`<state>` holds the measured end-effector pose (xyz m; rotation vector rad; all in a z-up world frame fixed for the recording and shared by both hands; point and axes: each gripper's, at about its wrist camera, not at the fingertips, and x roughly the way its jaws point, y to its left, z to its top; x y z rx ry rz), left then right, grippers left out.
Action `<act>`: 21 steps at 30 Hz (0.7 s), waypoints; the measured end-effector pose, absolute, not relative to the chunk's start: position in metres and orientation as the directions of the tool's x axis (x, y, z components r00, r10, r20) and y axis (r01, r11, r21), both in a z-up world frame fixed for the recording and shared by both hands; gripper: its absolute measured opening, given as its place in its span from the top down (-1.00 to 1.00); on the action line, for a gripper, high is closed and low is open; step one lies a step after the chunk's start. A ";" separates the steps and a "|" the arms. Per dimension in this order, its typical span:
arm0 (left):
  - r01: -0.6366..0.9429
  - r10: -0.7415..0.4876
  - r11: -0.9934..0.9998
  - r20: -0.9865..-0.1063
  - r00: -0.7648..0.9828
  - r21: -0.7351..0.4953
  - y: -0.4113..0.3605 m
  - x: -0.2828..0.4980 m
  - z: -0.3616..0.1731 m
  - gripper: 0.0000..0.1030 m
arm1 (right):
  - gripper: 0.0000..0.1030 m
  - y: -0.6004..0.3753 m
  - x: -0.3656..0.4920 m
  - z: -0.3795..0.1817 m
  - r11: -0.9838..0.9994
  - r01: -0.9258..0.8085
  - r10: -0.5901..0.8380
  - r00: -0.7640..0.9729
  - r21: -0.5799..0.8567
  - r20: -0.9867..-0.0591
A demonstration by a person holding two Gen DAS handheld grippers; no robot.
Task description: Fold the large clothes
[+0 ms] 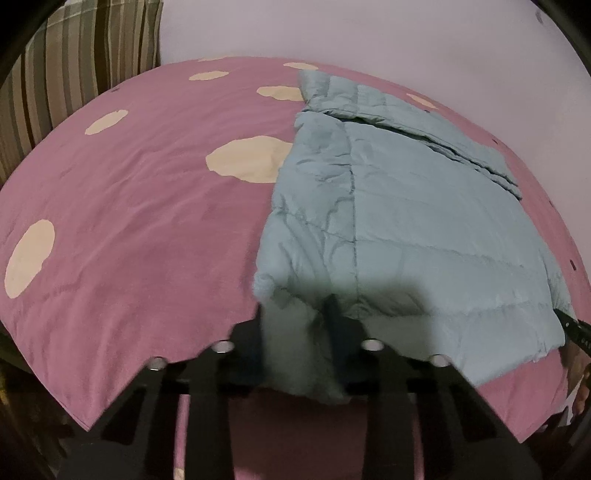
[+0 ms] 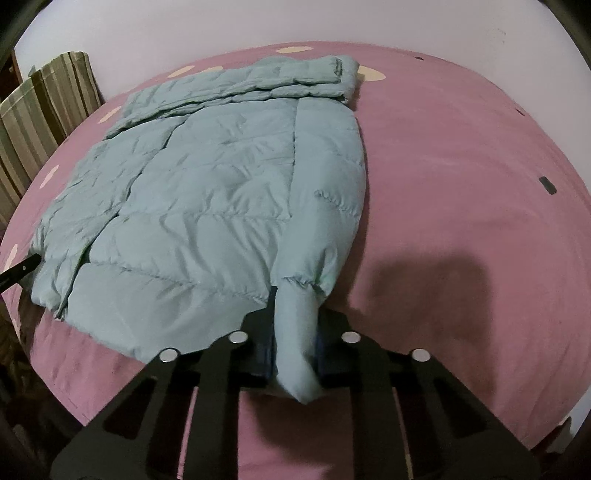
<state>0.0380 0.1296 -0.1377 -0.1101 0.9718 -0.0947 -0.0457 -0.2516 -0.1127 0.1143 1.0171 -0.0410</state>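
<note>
A pale blue quilted puffer jacket (image 1: pixel 406 221) lies spread on a pink bed cover with cream spots (image 1: pixel 129 221). My left gripper (image 1: pixel 295 314) is shut on the jacket's near left corner, with fabric bunched between its fingers. In the right wrist view the jacket (image 2: pixel 192 206) fills the left half of the bed cover (image 2: pixel 461 166). My right gripper (image 2: pixel 295 306) is shut on the jacket's near right corner, where a fold of cloth hangs down between the fingers. A folded-over sleeve lies across the jacket's far end (image 2: pixel 258 81).
Striped curtains (image 1: pixel 74 74) hang at the far left, also in the right wrist view (image 2: pixel 44 110). A plain pale wall (image 2: pixel 295 22) stands behind the bed. The other gripper's tip shows at the right edge (image 1: pixel 576 328) and at the left edge (image 2: pixel 18 271).
</note>
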 end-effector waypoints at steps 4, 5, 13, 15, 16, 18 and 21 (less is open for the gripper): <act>0.038 -0.134 0.990 -0.800 0.585 -0.139 0.129 0.032 -0.128 0.86 | 0.83 -0.250 -0.050 -0.106 0.993 0.078 0.034 0.546 0.091 -0.837; 0.039 -0.135 0.989 -0.794 0.593 -0.139 0.129 0.029 -0.123 0.89 | 0.84 -0.250 -0.052 -0.103 0.992 0.076 0.038 0.554 0.096 -0.832; 0.044 -0.169 0.981 -0.717 0.677 -0.190 0.136 0.017 -0.064 0.90 | 0.85 -0.262 -0.065 -0.058 0.978 0.056 0.121 0.628 0.200 -0.769; 0.040 -0.186 0.975 -0.707 0.682 -0.218 0.138 0.030 -0.054 0.90 | 0.86 -0.268 -0.056 -0.049 0.972 0.051 0.145 0.642 0.231 -0.753; 0.036 -0.183 0.975 -0.704 0.687 -0.219 0.138 0.038 -0.051 0.90 | 0.86 -0.271 -0.049 -0.044 0.970 0.049 0.150 0.652 0.239 -0.743; 0.024 -0.165 0.978 -0.701 0.694 -0.206 0.136 0.059 -0.045 0.90 | 0.86 -0.275 -0.036 -0.037 0.970 0.051 0.146 0.665 0.239 -0.733; 0.021 -0.145 0.983 -0.698 0.701 -0.183 0.130 0.090 -0.044 0.90 | 0.85 -0.284 -0.006 -0.033 0.964 0.057 0.156 0.673 0.261 -0.723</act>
